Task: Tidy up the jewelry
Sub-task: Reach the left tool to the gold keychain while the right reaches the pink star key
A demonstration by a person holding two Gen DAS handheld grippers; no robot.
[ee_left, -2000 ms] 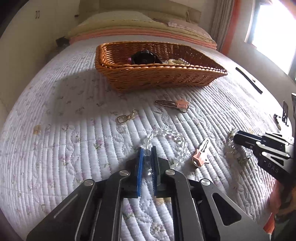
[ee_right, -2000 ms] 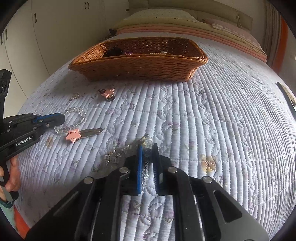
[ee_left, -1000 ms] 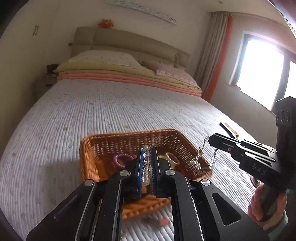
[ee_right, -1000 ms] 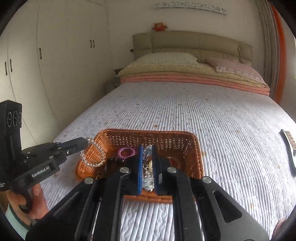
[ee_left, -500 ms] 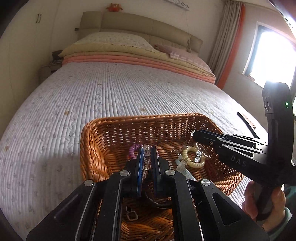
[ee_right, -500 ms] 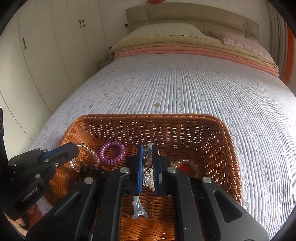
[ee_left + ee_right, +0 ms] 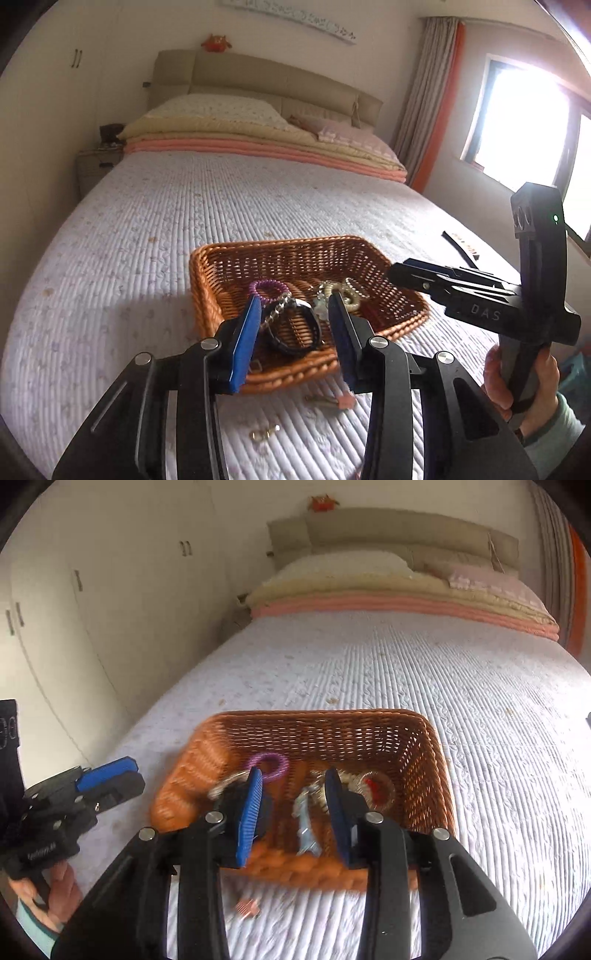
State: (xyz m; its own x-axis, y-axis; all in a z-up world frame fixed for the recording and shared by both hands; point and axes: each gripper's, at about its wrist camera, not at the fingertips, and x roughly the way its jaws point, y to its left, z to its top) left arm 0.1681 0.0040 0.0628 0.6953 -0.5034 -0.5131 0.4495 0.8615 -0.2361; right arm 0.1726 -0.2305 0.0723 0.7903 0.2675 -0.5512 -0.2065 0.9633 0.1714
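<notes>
An orange wicker basket (image 7: 207, 291) (image 7: 424, 749) sits on the quilted bed. It holds a purple coil ring (image 7: 266, 287) (image 7: 269, 765), a clear bead bracelet (image 7: 276, 311), a black band (image 7: 295, 332), pale bead jewelry (image 7: 341, 293) and a silver chain (image 7: 304, 823). My left gripper (image 7: 293, 325) is open and empty above the basket's near edge. My right gripper (image 7: 293, 794) is open and empty above the basket; it also shows in the left wrist view (image 7: 417, 275). A pink star clip (image 7: 334, 400) (image 7: 246, 910) and a small gold clasp (image 7: 264, 432) lie on the quilt in front of the basket.
The bed's pillows and folded blankets (image 7: 258, 140) lie at the far end. A dark flat object (image 7: 461, 251) lies near the bed's right edge. White wardrobes (image 7: 92, 609) stand on the left, a window (image 7: 528, 147) on the right.
Both grippers carried their jewelry over the basket, then opened. The bead bracelet and the silver chain now lie in the basket. Both grippers have pulled back and up a little.
</notes>
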